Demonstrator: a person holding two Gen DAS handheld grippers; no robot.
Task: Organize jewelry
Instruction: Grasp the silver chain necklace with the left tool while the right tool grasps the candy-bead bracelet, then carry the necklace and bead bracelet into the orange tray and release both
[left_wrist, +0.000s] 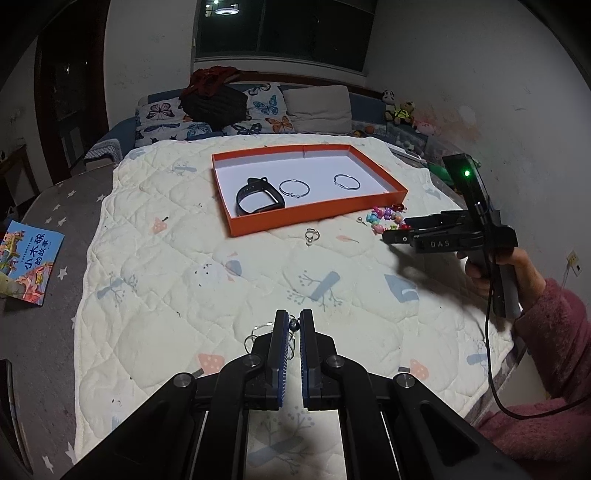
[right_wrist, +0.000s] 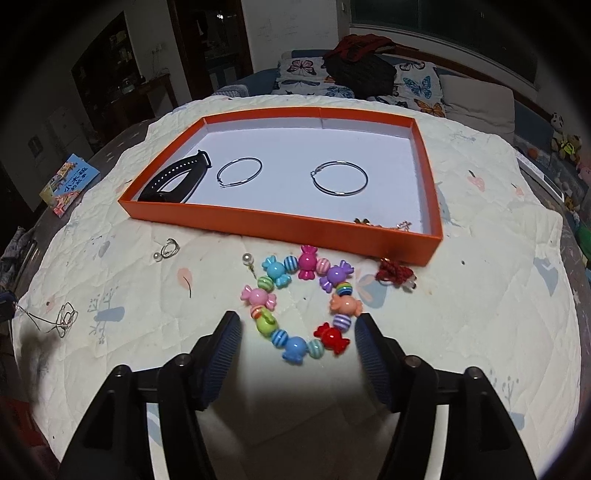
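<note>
The multicoloured candy-bead plastic bracelet (right_wrist: 301, 304) lies on the white quilted cloth (right_wrist: 461, 314) between the right gripper (right_wrist: 297, 332) jaws, which stand wide apart and touch nothing. Just beyond them sits the shallow orange cardboard tray (right_wrist: 280, 221), holding a black watch band (right_wrist: 177, 177) and two thin silver hoops (right_wrist: 239, 171) (right_wrist: 340, 177). A small silver pearl ring (right_wrist: 166, 251) lies ahead-left of those jaws. The left gripper (left_wrist: 291, 325) jaws are clamped together on a thin silver wire chain (left_wrist: 258, 330), which dangles beside them.
</note>
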